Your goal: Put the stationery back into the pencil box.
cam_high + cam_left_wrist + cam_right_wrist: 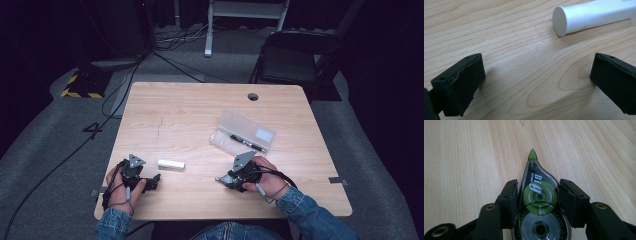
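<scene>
Green-and-clear correction tape dispenser [539, 202] sits between the right gripper's [537, 195] fingers [509, 195], flat on the desk [190, 115]. Pads press both flanks of its body, at the green reel; nose points away from the hand, free of the grip. Held at the widest part, likely so the tip stays clear for use or placing.

Left gripper [536, 75] rests low over bare wood, fingers [461, 82] wide apart, holding nothing. White tube [594, 15] lies on its side just ahead, not touched; probably the next thing in reach.

Clear pen case [242, 132] lies open beyond the right hand [270, 182], near but apart. Desk edge close beneath both wrists; ample open wood toward the centre and far side.
</scene>
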